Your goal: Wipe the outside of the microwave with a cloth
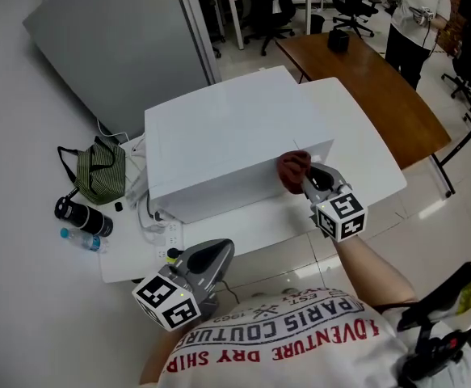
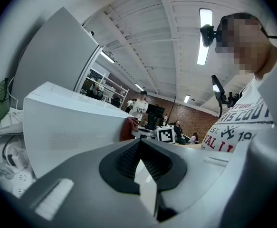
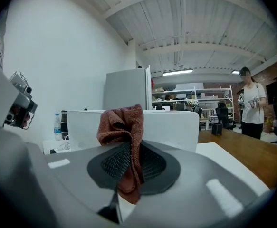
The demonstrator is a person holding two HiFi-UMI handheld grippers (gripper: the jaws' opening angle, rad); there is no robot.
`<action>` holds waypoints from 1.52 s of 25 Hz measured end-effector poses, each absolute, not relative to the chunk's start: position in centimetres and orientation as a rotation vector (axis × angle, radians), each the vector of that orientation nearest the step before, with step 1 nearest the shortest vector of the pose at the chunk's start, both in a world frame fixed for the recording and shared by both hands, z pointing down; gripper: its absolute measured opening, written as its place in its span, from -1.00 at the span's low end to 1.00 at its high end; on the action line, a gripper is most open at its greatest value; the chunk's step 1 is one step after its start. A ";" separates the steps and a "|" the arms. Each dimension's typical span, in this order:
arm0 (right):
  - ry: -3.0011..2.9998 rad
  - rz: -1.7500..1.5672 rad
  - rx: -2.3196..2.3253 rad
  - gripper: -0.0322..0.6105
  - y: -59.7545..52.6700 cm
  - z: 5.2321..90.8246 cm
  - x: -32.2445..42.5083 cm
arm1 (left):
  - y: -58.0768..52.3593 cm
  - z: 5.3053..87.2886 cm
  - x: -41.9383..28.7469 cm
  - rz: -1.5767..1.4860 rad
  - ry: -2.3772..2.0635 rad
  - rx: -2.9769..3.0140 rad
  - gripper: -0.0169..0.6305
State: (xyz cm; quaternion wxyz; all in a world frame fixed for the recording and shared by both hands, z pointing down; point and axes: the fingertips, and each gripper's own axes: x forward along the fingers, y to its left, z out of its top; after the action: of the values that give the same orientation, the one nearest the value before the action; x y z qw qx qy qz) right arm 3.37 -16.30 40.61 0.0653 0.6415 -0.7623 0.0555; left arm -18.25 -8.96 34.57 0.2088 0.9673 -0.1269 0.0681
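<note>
Right hand-held gripper (image 3: pixel 130 152): clamped on the cloth, with a fold pinched between its jaws and the rest bunched up past the tips.
Cloth (image 3: pixel 121 122): rust-brown, at this hand-held gripper's tips; in the head view it touches the microwave's near side, at the upper edge by the right corner.
Left hand-held gripper (image 2: pixel 139 145): jaws drawn together at the tips with nothing between them; held low by the person's chest, at the counter's near edge and apart from the microwave.
Microwave (image 1: pixel 227 136): a white box straight ahead of both hand-held grippers, standing on the counter.
Counter (image 1: pixel 372 164): white, running under the microwave and out to either side.
Left of the left hand-held gripper: a power strip (image 1: pixel 167 234), then a water bottle (image 1: pixel 82 239), a black flask (image 1: pixel 82 215) and a green striped bag (image 1: pixel 98 172).
Beyond the right hand-held gripper: a brown table (image 1: pixel 380 87) past the microwave, and a person (image 1: pixel 417 14) standing farther off.
</note>
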 end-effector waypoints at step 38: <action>-2.656 0.220 1.182 -0.78 -22.7 51.0 -26.7 | -8.4 37.1 -37.6 0.123 -1.045 2.421 -0.93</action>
State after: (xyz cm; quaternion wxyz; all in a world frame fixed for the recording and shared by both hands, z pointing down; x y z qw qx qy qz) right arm -26.73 -22.75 50.96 0.1127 0.4029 -0.9052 0.0748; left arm -37.64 -8.37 37.09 0.2485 0.8884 -0.3834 0.0452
